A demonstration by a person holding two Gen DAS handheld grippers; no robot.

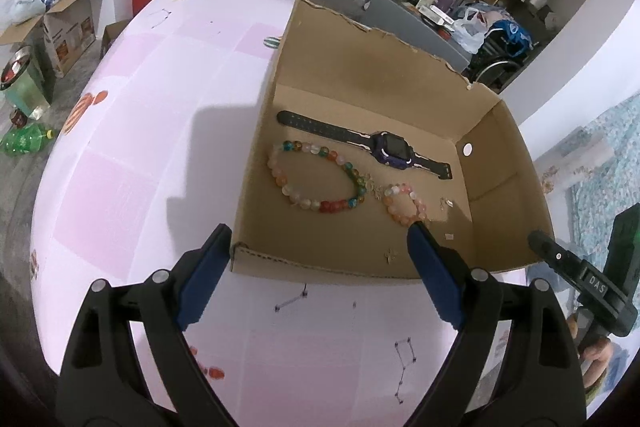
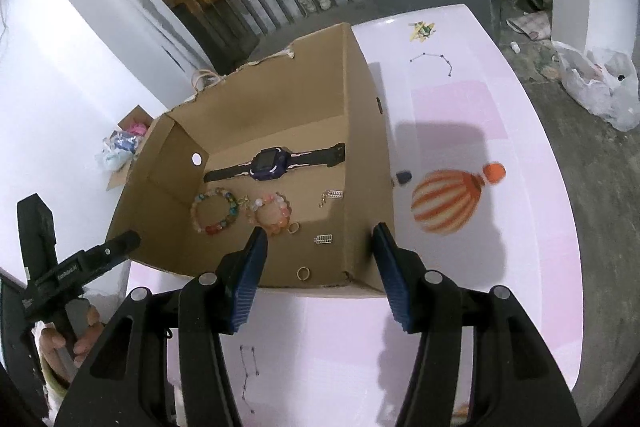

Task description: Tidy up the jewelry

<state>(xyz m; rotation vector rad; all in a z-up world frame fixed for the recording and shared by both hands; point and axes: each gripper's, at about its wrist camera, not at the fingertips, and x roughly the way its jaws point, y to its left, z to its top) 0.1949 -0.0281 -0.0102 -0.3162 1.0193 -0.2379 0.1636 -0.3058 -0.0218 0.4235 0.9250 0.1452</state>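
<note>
Both tools, left [image 1: 318, 247] and right [image 2: 320, 251], gape empty before the cardboard box [image 1: 360, 67] on the pink tabletop [image 1: 140, 147]. Inside lie a watch [image 2: 269, 159], two bead bracelets [image 2: 214, 211], and possibly rings [image 2: 303, 273].

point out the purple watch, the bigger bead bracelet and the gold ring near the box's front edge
purple watch [image 1: 392, 147]: left wrist view, on its dark screen.
bigger bead bracelet [image 1: 334, 205]: left wrist view, on its near red beads.
gold ring [image 2: 303, 272]: right wrist view, on its band.
</note>
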